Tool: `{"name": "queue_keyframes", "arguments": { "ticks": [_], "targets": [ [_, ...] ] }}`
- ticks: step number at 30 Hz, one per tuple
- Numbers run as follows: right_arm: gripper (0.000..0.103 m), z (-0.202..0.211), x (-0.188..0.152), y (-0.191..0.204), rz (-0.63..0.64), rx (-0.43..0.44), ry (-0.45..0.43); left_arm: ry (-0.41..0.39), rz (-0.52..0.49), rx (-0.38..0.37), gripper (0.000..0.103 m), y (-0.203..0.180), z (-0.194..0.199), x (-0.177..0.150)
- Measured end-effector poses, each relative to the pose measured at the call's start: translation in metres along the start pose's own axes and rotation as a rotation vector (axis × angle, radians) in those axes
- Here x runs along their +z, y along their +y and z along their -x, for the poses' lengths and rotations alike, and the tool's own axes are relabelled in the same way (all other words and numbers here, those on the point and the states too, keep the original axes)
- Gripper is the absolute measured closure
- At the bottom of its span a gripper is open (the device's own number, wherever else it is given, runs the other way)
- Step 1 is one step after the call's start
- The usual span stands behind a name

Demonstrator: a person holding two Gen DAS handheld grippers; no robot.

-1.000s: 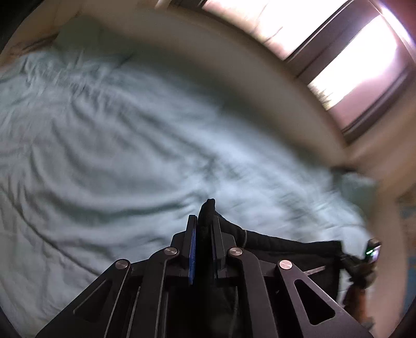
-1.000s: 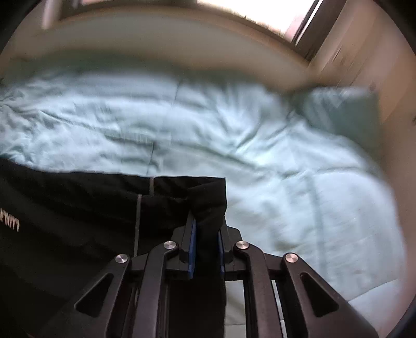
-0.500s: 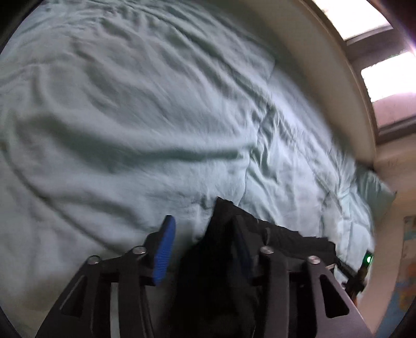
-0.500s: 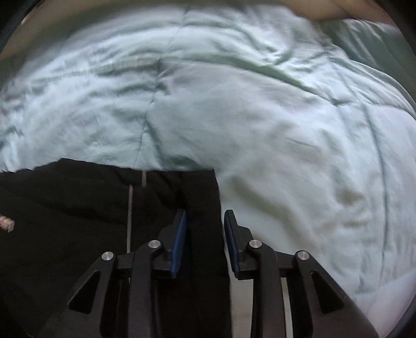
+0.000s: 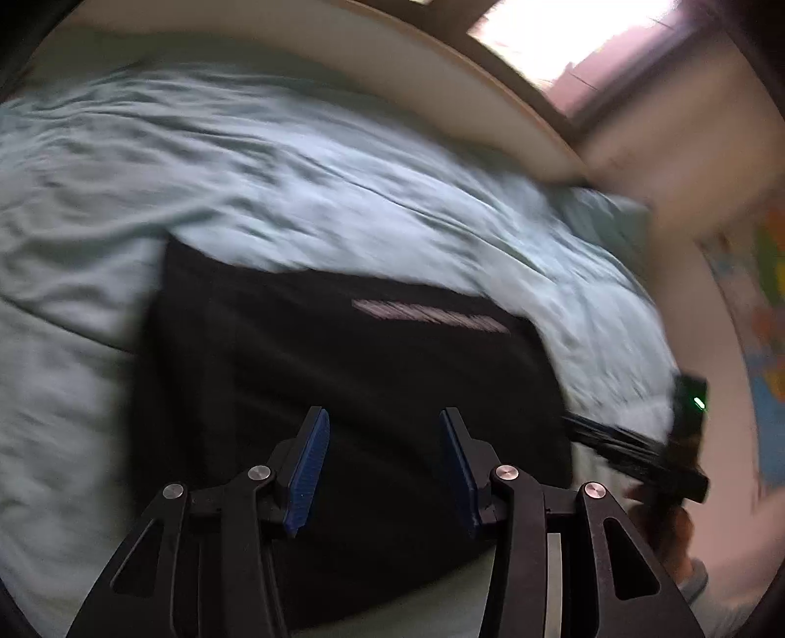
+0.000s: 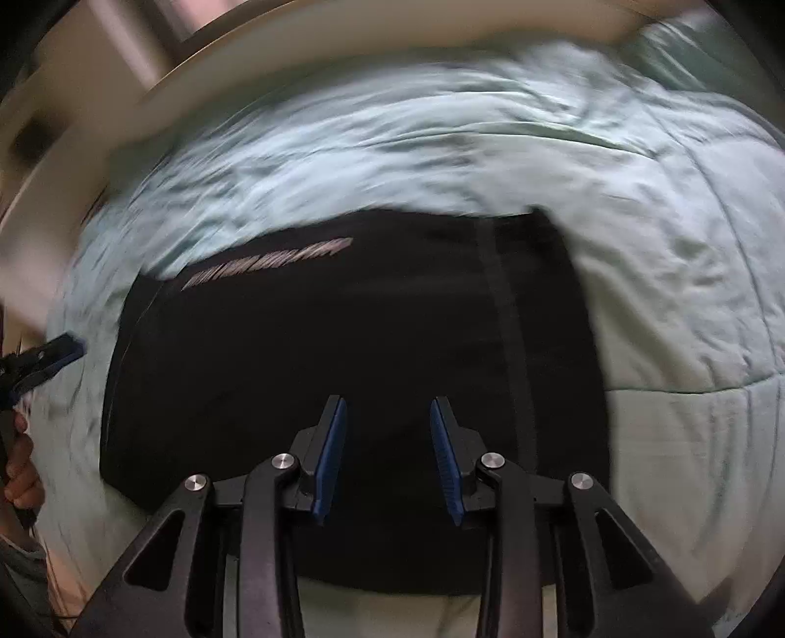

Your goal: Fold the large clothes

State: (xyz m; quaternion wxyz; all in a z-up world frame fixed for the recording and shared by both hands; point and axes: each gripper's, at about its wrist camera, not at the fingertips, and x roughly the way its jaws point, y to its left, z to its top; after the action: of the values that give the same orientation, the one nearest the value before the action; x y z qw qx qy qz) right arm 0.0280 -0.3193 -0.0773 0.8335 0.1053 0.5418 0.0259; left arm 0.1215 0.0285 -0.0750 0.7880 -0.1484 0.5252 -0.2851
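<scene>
A black garment [image 5: 343, 368] lies folded flat on the pale green bedspread, with a pale line of lettering near its far edge. It fills the middle of the right wrist view too, as the black garment [image 6: 353, 343] with a seam down its right side. My left gripper [image 5: 384, 427] hovers open above its near part, nothing between the blue pads. My right gripper [image 6: 387, 417] hangs above the same cloth, its jaws opening and empty. The right gripper [image 5: 633, 451] also shows at the right edge of the left wrist view, the left gripper [image 6: 44, 360] at the left edge of the right one.
The pale green bedspread [image 6: 662, 245] spreads around the garment on all sides. A curved cream headboard [image 5: 441, 83] and a bright window [image 5: 564, 34] stand behind the bed. A green pillow [image 5: 618, 221] lies at the far right. A hand [image 6: 19, 471] grips the left tool's handle.
Both grippers let go of the black cloth, opened and pulled back and up. The garment now lies flat on the bed, wholly in view.
</scene>
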Motion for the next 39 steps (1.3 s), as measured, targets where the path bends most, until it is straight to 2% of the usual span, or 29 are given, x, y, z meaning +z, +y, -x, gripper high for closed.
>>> {"name": "queue_keyframes", "arguments": {
  "ticks": [2,4,6,8,10,11,13,16,18,19,20,23,25,26,27,29,32,34,39],
  "targets": [
    [0.067,-0.013,-0.006,0.017,0.051,0.010,0.034,0.041,-0.030,-0.022,0.055,-0.018,-0.023,-0.016],
    [0.063,-0.030,-0.011,0.027,0.087,0.001,0.058,0.128,-0.049,0.051,0.055,-0.020,-0.060,-0.033],
    [0.057,-0.053,-0.017,0.030,0.114,-0.020,0.094,0.164,-0.037,0.098,0.055,-0.011,-0.090,-0.045],
    [0.055,-0.073,-0.021,0.024,0.090,-0.007,0.144,0.193,0.017,0.107,0.055,0.004,-0.111,-0.048],
    [0.055,-0.079,-0.021,0.022,0.068,0.001,0.148,0.204,0.096,0.087,0.055,0.017,-0.118,-0.045],
    [0.055,-0.078,-0.021,0.023,0.075,-0.001,0.148,0.211,0.118,0.080,0.056,0.019,-0.118,-0.042],
    [0.055,-0.070,-0.018,0.026,0.083,-0.004,0.159,0.224,0.102,0.077,0.056,0.014,-0.111,-0.037],
    [0.054,-0.040,-0.002,0.025,0.069,0.031,0.080,0.202,0.066,0.051,0.056,0.001,-0.086,-0.029],
    [0.041,-0.026,0.017,0.025,0.059,0.035,0.010,0.151,0.074,0.052,0.055,0.002,-0.069,-0.019],
    [0.031,-0.027,0.029,0.023,0.050,0.027,-0.011,0.131,0.089,0.059,0.051,0.005,-0.065,-0.015],
    [0.029,-0.030,0.035,0.022,0.048,0.019,-0.015,0.112,0.113,0.074,0.045,0.011,-0.061,-0.008],
    [0.029,-0.060,0.054,0.017,0.041,-0.011,0.010,0.057,0.216,0.120,0.039,0.037,-0.053,0.004],
    [0.028,-0.088,0.055,0.013,0.046,-0.056,0.057,0.072,0.312,0.172,0.038,0.069,-0.062,0.006],
    [0.026,-0.100,0.054,0.010,0.042,-0.056,0.069,0.085,0.349,0.163,0.039,0.084,-0.069,0.006],
    [0.025,-0.107,0.053,0.007,0.031,-0.042,0.075,0.097,0.384,0.123,0.039,0.098,-0.078,0.004],
    [0.023,-0.115,0.054,0.007,0.014,-0.029,0.079,0.099,0.404,0.092,0.039,0.109,-0.086,0.004],
    [0.024,-0.107,0.058,0.006,0.013,-0.030,0.083,0.115,0.372,0.105,0.039,0.104,-0.084,0.011],
    [0.024,-0.095,0.056,0.002,0.010,-0.024,0.065,0.122,0.307,0.128,0.039,0.092,-0.076,0.013],
    [0.023,-0.046,0.031,-0.020,-0.005,-0.019,0.010,0.119,0.237,0.154,0.038,0.081,-0.047,0.008]
  ]
}}
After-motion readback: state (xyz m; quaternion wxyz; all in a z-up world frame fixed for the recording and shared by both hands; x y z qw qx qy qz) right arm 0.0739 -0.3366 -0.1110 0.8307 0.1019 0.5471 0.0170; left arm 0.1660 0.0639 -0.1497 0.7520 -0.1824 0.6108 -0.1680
